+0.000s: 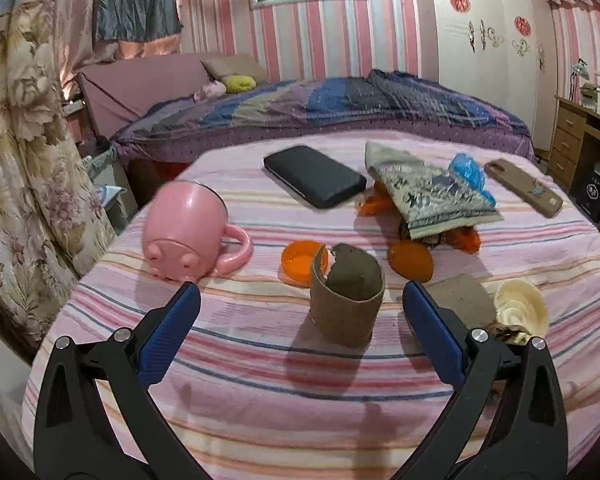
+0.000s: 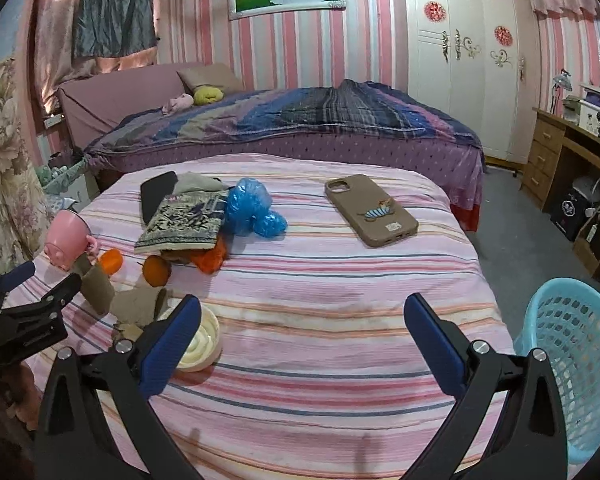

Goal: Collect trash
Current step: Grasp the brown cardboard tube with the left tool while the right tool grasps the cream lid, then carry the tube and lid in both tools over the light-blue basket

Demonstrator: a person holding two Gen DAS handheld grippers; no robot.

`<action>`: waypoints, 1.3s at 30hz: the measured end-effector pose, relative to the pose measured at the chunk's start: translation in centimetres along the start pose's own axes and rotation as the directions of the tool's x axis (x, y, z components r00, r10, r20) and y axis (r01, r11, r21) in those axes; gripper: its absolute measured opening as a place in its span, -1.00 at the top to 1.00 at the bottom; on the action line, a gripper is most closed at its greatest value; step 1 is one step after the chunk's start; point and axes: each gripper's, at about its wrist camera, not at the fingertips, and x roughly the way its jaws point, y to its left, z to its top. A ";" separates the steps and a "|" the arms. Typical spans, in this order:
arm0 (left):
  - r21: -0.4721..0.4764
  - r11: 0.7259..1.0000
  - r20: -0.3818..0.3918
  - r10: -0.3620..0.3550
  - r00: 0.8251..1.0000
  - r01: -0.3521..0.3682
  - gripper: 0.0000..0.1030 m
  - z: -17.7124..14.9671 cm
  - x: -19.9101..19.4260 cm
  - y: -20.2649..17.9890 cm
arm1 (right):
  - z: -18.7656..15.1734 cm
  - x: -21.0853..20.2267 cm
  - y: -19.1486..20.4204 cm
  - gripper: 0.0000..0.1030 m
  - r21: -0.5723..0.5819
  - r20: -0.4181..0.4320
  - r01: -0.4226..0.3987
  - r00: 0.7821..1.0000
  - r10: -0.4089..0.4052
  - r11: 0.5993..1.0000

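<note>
A torn brown cardboard tube [image 1: 346,296] stands upright on the striped cloth, just ahead of my open left gripper [image 1: 300,300] and between its finger lines. Beside it lie an orange lid [image 1: 300,258], an orange fruit [image 1: 410,260], a flat cardboard scrap [image 1: 462,300] and a cream shell-like cup [image 1: 520,306]. A crumpled blue plastic bag [image 2: 252,208] rests further back against a printed paper packet [image 2: 188,222]. My right gripper [image 2: 302,318] hangs open over bare cloth, the cream cup [image 2: 202,340] by its left finger. The left gripper [image 2: 36,300] shows at the left edge.
A pink pig mug [image 1: 184,236], a black wallet [image 1: 314,174] and a brown phone case [image 2: 370,210] lie on the table. A light blue mesh basket [image 2: 576,364] stands at the table's right. A bed [image 2: 300,128], wardrobe and wooden desk [image 2: 556,152] sit behind.
</note>
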 end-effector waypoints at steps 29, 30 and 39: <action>0.072 0.997 -0.030 0.015 0.999 -0.013 0.30 0.4 -0.7 -0.6 | -2.5 6.5 5.6 0.29 -0.092 -0.234 -0.176 0.960 0.150 0.980; 0.068 0.998 -0.027 0.015 1.000 -0.013 0.30 0.6 -0.9 -0.6 | -2.5 6.5 5.6 0.31 -0.087 -0.235 -0.191 0.958 0.166 0.978; 0.046 0.999 -0.011 0.005 1.000 -0.004 0.30 1.7 -2.4 -1.9 | -1.8 4.9 4.3 0.80 -0.085 -0.199 -0.231 0.957 0.211 0.969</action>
